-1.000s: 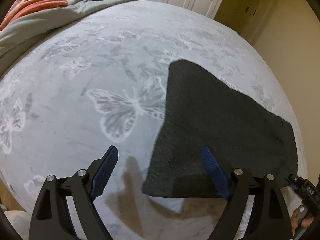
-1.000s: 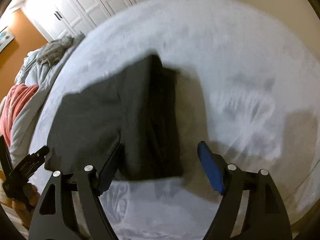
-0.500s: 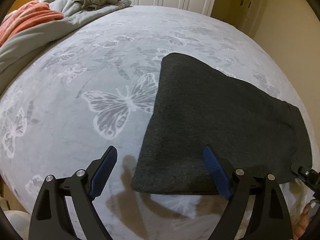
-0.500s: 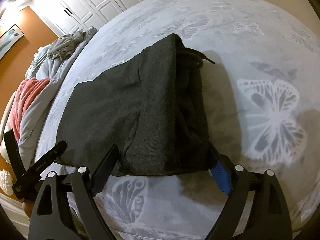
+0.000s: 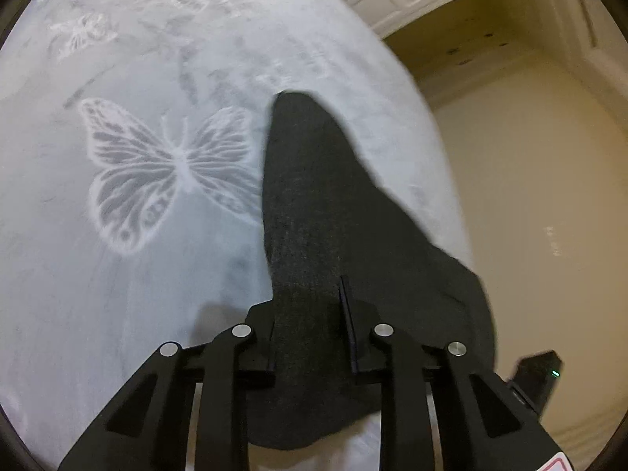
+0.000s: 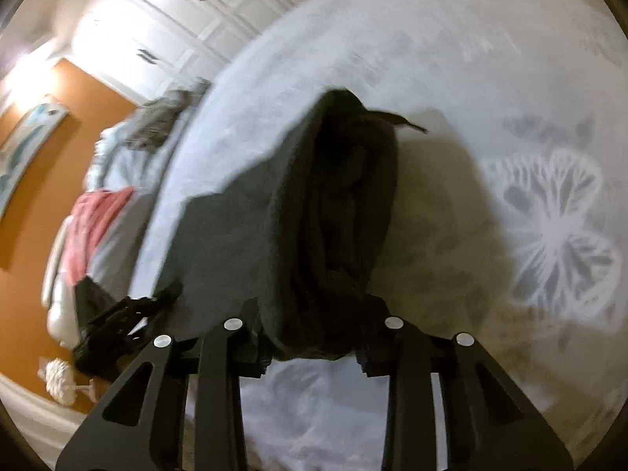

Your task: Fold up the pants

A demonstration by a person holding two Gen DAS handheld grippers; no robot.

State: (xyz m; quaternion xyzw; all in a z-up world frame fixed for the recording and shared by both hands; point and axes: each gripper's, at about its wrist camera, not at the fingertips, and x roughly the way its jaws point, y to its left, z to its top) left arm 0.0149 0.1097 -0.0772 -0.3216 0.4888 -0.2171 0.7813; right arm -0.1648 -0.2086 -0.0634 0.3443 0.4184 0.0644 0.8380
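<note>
The dark grey pants (image 5: 314, 212) lie folded on a pale grey bedspread with white butterflies (image 5: 168, 165). My left gripper (image 5: 312, 337) is shut on the near edge of the pants, and the cloth runs up between its fingers. In the right wrist view the pants (image 6: 337, 212) are bunched into thick layers with a drawstring end sticking out at the far end. My right gripper (image 6: 314, 337) is shut on their near end. The left gripper (image 6: 125, 314) shows at the left of that view.
A heap of grey and coral-red bedding (image 6: 102, 216) lies at the far left of the bed. White closet doors (image 6: 188, 19) and an orange wall (image 6: 51, 157) stand behind. The bed's edge and a beige wall (image 5: 530, 196) are to the right in the left wrist view.
Both grippers were open around the near edge of the pants. Now both have shut on the cloth and the near edge is lifted and bunched. The views have tilted.
</note>
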